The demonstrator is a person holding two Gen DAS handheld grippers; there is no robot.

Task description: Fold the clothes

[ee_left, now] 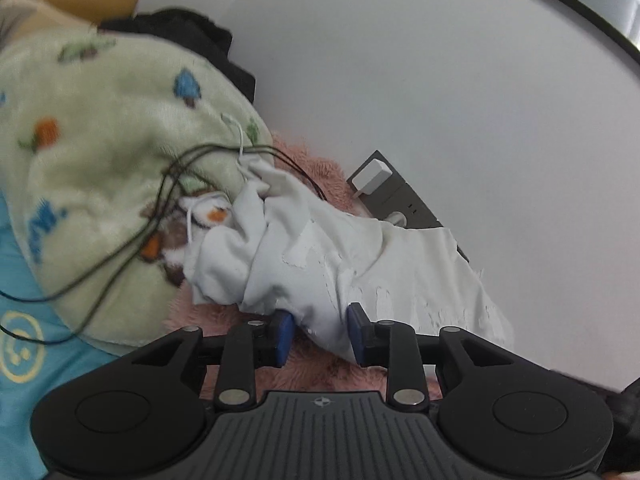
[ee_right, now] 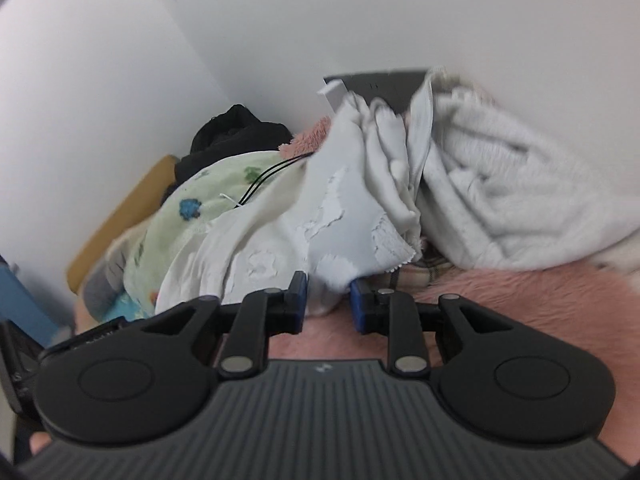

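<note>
A crumpled white garment [ee_left: 320, 256] with peeling print patches lies on a pink fuzzy blanket [ee_left: 304, 376]. In the left wrist view its lower fold hangs between the blue pads [ee_left: 285, 332] of my left gripper [ee_left: 320, 334]; the jaws stand apart and do not pinch it. In the right wrist view the same white garment [ee_right: 280, 240] drapes up from my right gripper [ee_right: 328, 300], whose pads [ee_right: 358, 306] close on a bunched edge of it.
A green patterned fleece blanket [ee_left: 100, 152] with thin black cables [ee_left: 160, 208] over it lies to the left. Black clothing [ee_right: 236, 132] sits in the corner. A fluffy white blanket [ee_right: 512, 192] is heaped on the right. A grey socket strip with a white charger [ee_left: 376, 176] sits against the white wall.
</note>
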